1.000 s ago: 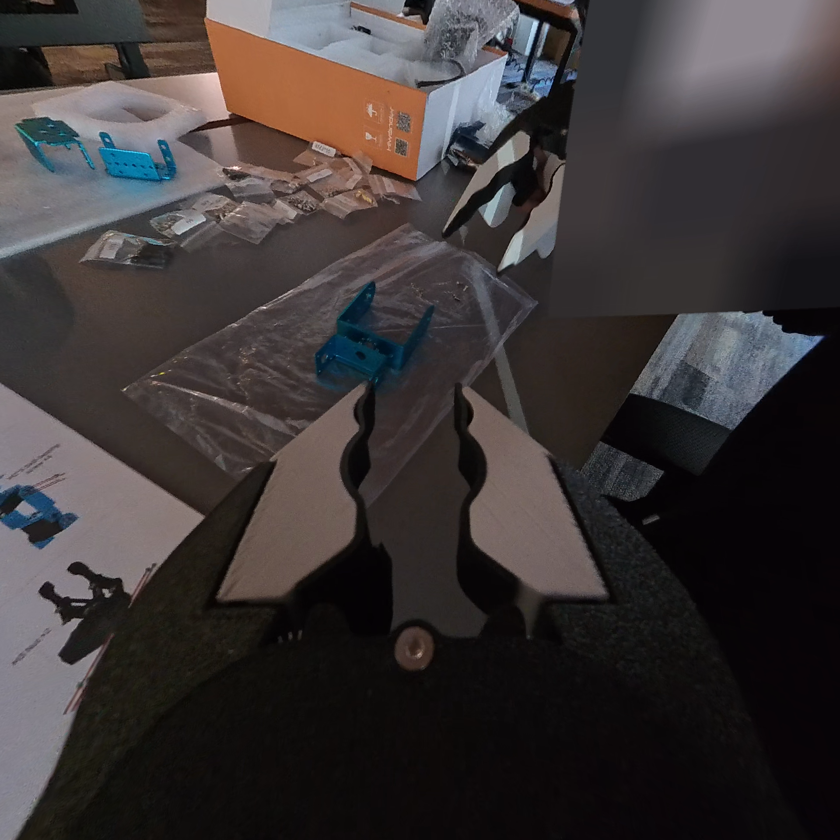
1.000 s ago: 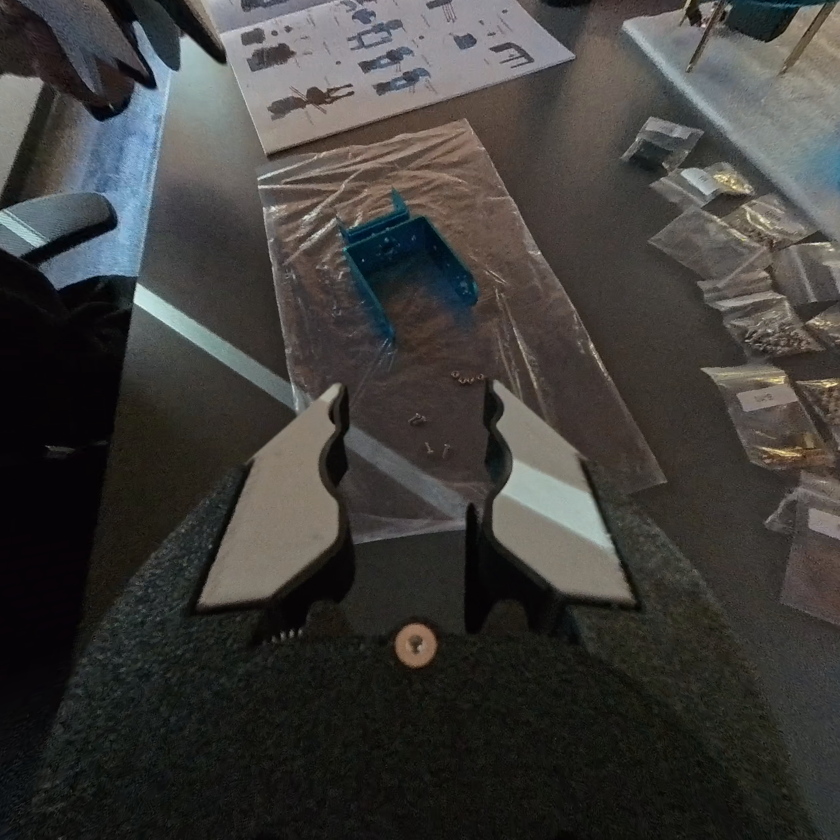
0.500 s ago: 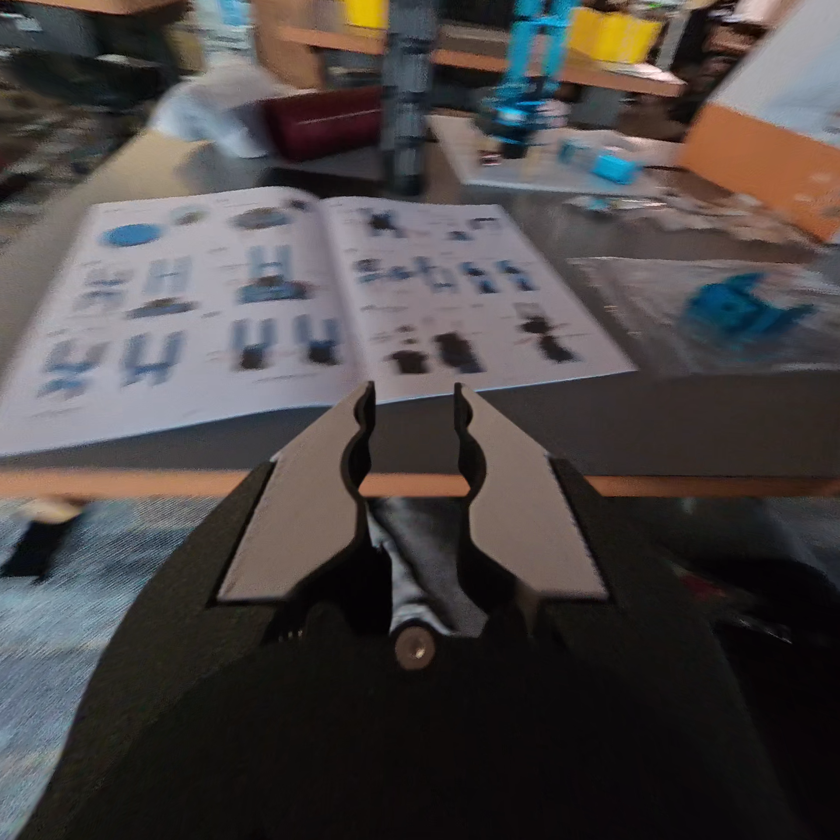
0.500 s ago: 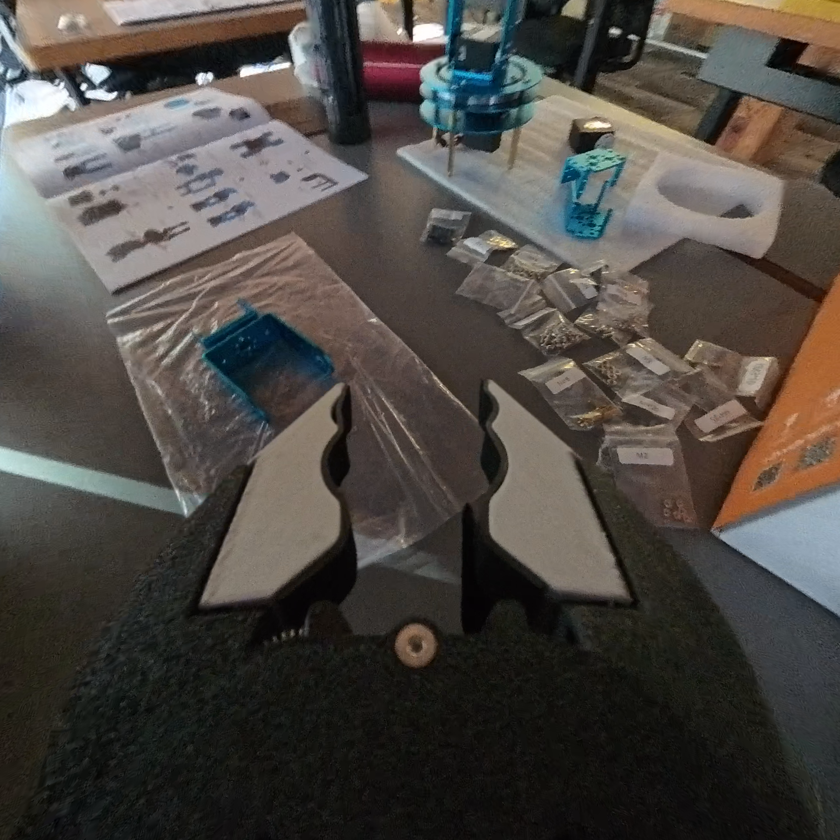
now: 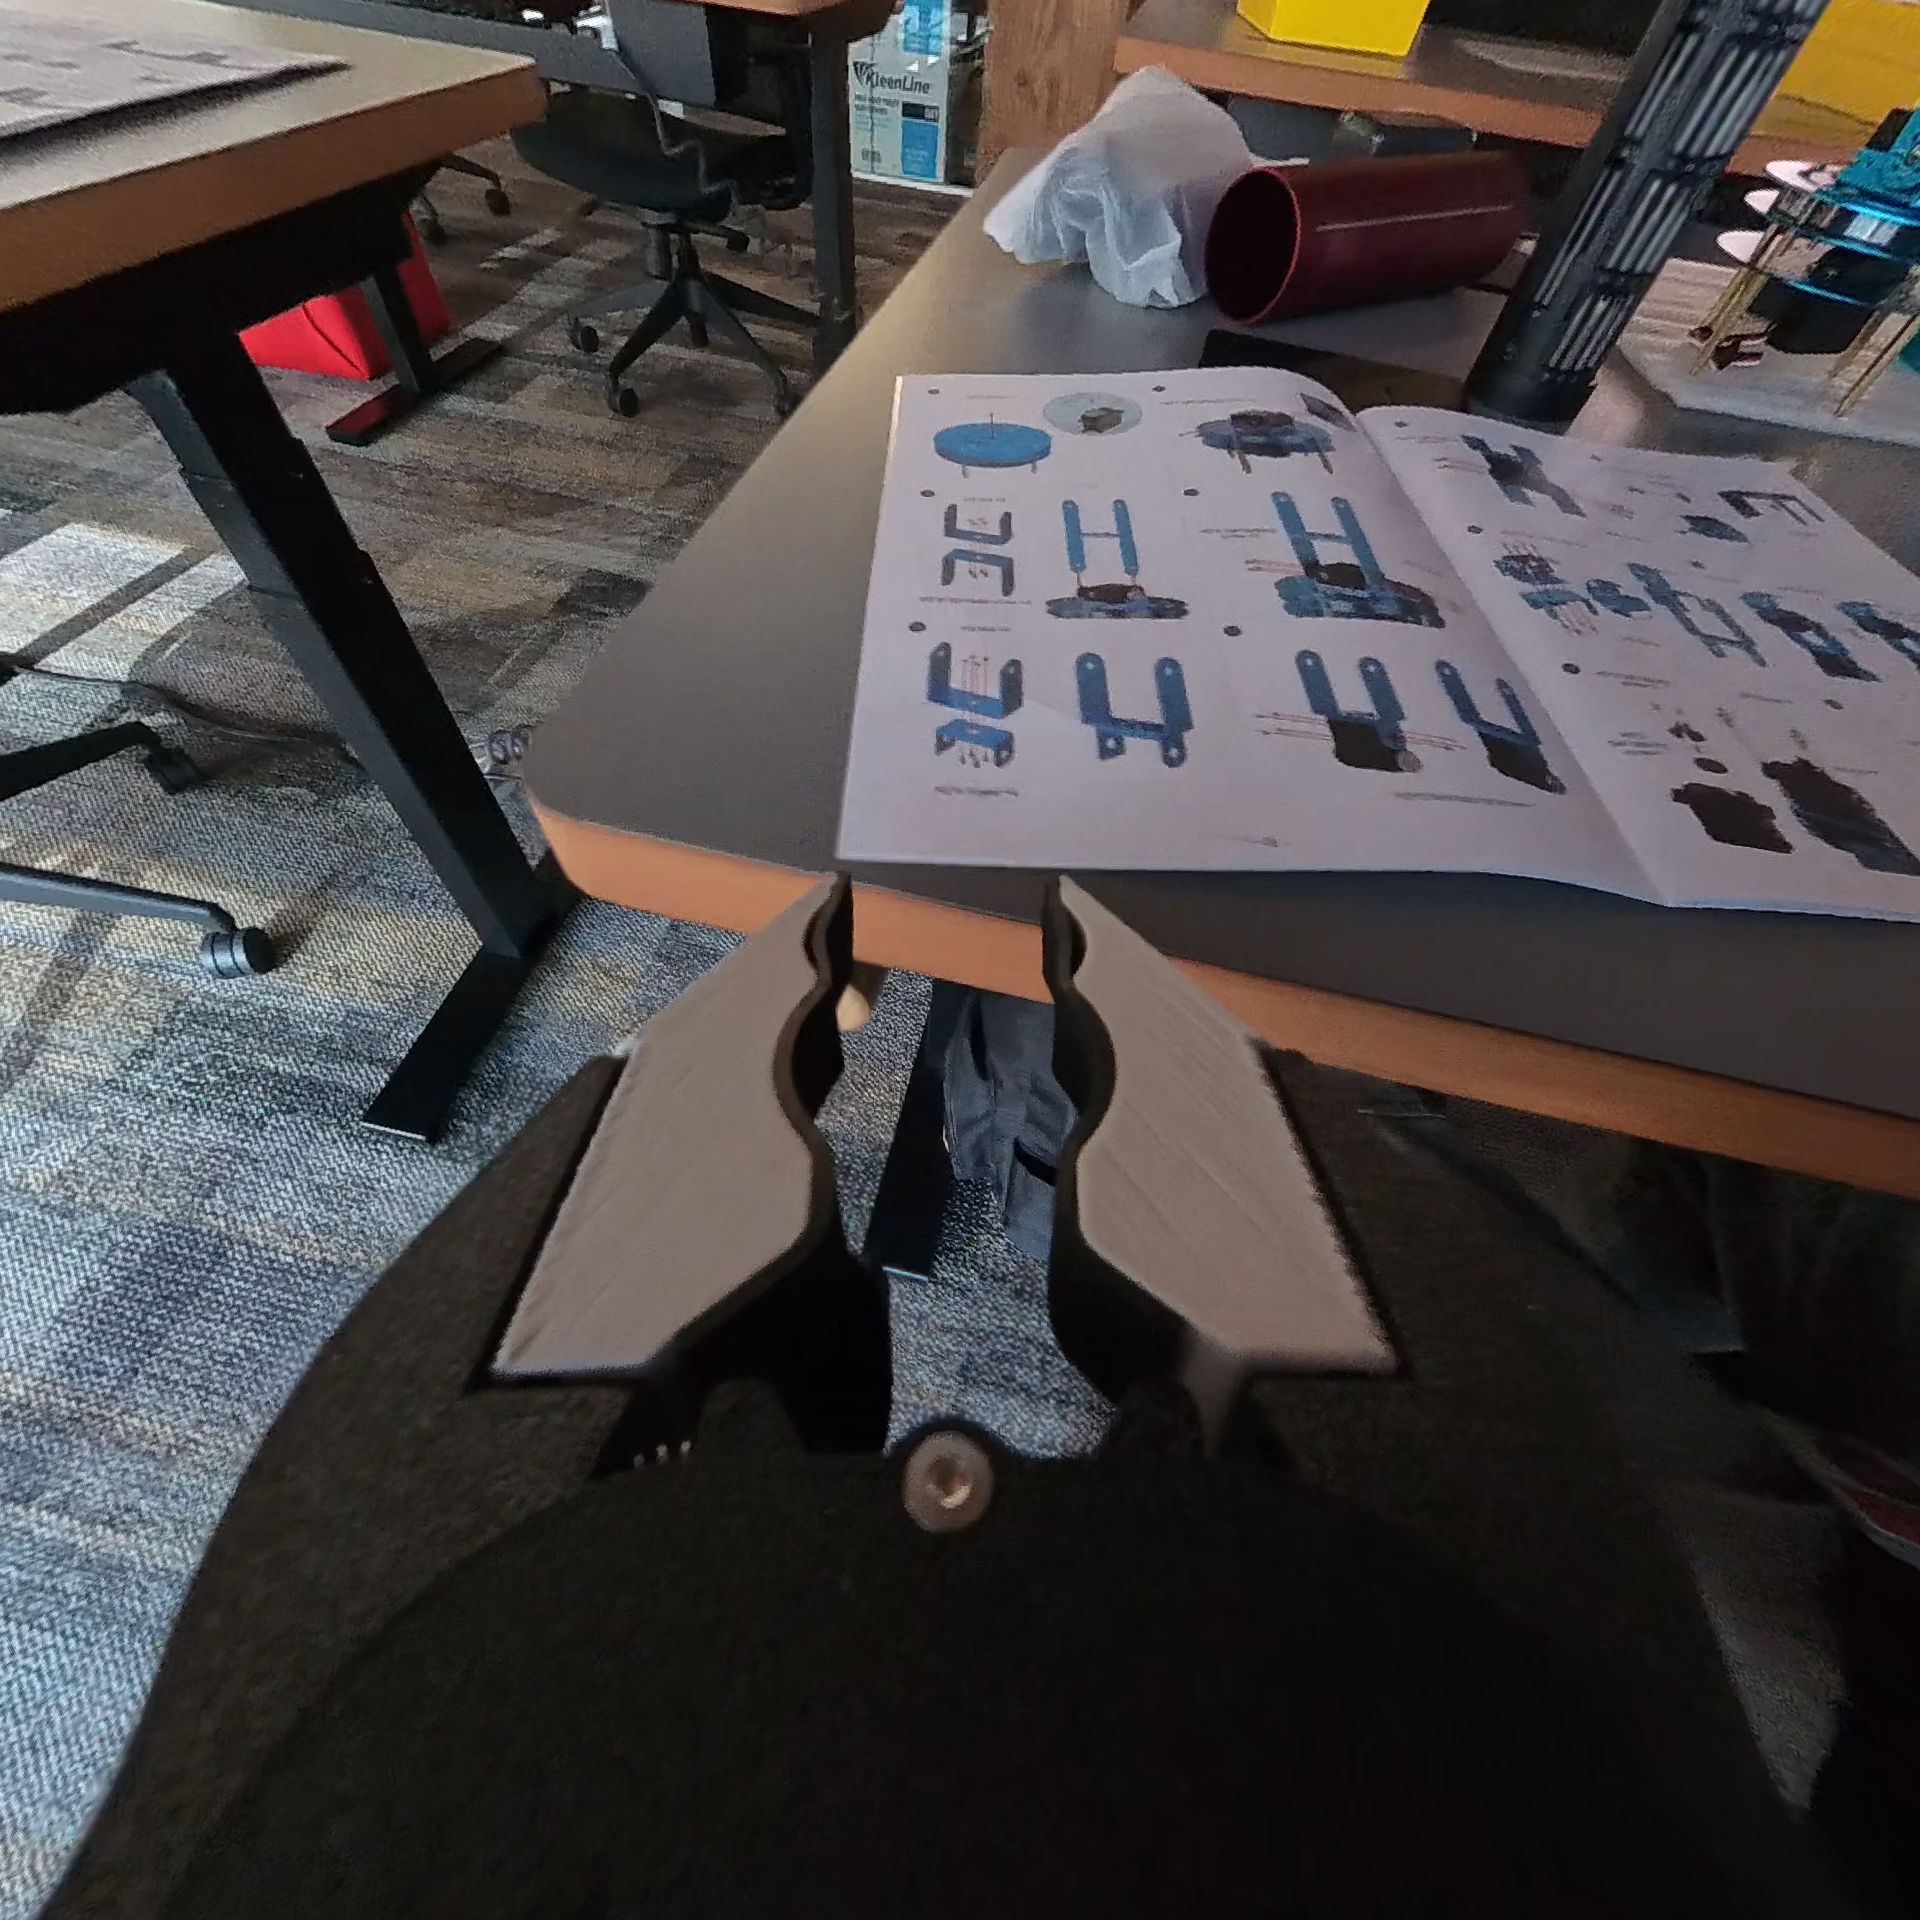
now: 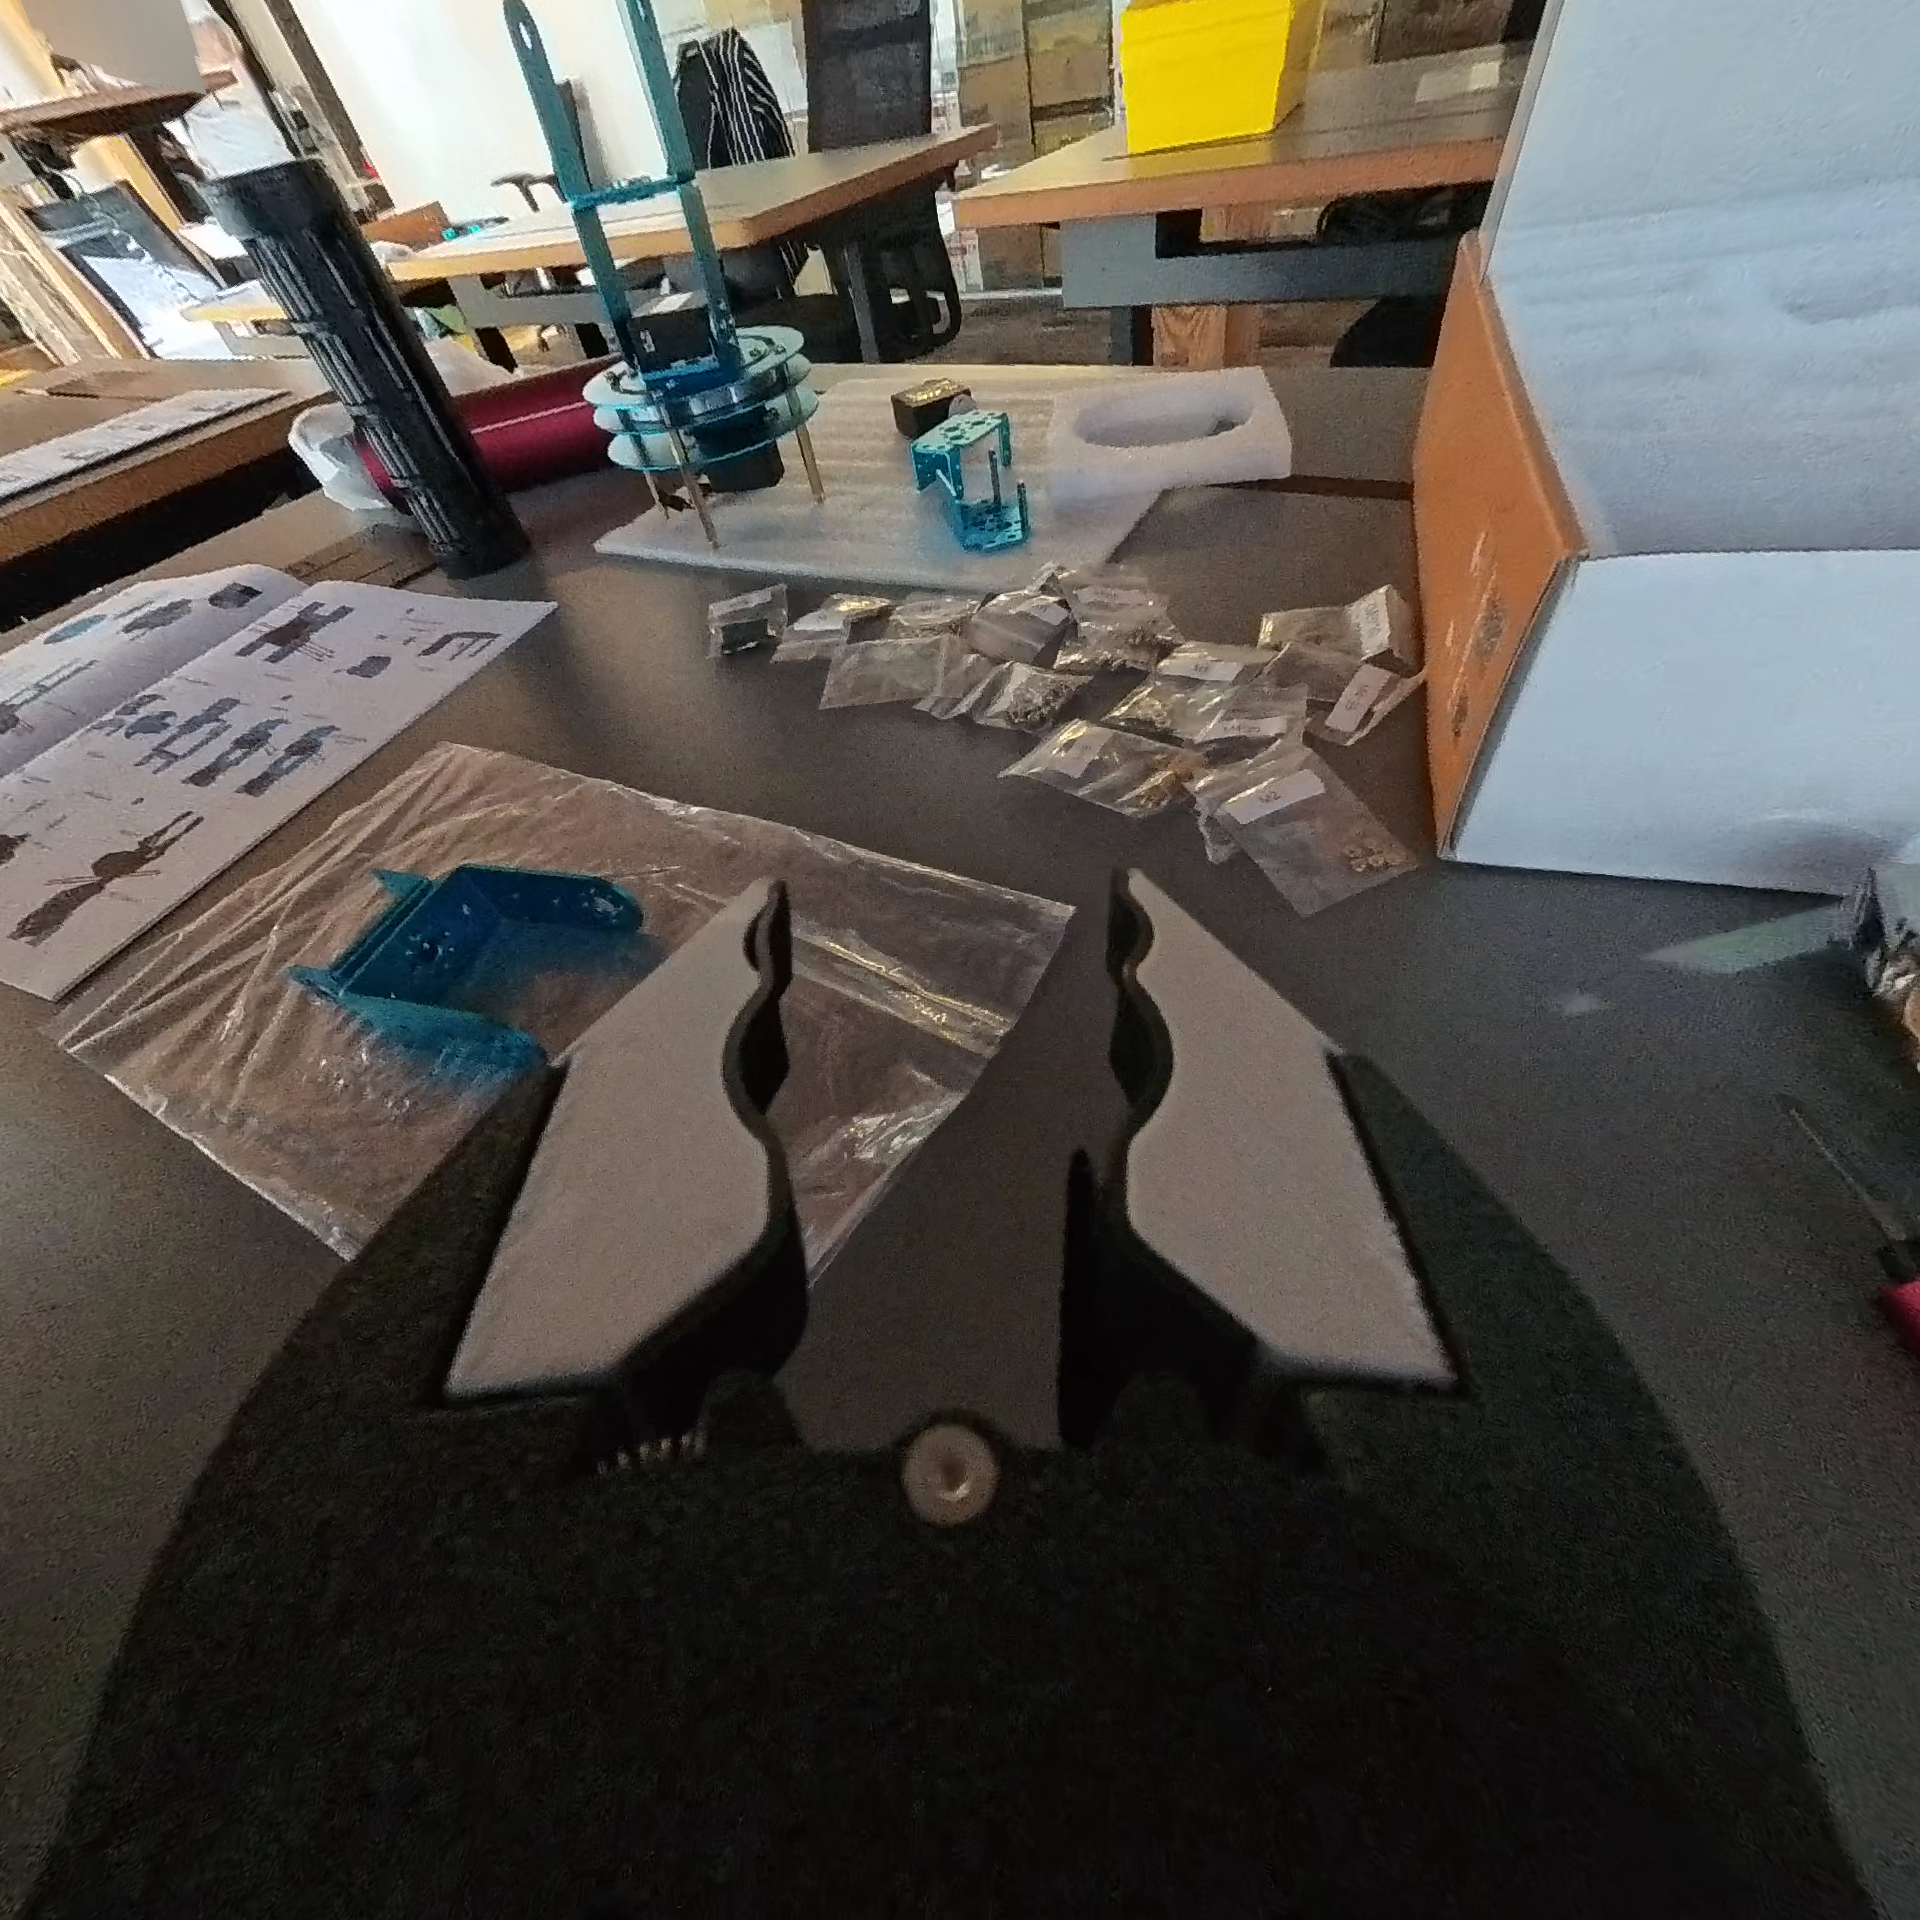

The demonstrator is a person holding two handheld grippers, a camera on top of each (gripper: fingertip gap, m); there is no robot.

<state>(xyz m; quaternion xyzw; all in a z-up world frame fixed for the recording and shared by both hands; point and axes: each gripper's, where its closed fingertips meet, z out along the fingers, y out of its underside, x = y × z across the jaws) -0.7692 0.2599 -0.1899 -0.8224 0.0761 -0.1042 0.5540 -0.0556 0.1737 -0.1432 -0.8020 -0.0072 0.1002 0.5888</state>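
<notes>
Left tool [image 5: 948, 906], parted and empty, hangs off the counter [image 5: 727, 665] edge near the manual [image 5: 1195, 623]; right tool [image 6: 951, 899], parted and empty, hovers beside the bracket [image 6: 457, 966] on plastic [image 6: 883, 966].

An open instruction booklet [image 5: 1351, 644] lies beside a clear plastic bag [image 6: 582, 997] bearing a blue metal bracket [image 6: 457, 956].

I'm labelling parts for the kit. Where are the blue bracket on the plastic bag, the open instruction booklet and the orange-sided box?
blue bracket [image 6: 457, 951]: right wrist view, its perforated flat face.
instruction booklet [image 5: 1195, 623]: left wrist view, left page.
orange-sided box [image 6: 1486, 582]: right wrist view, its orange side.
</notes>
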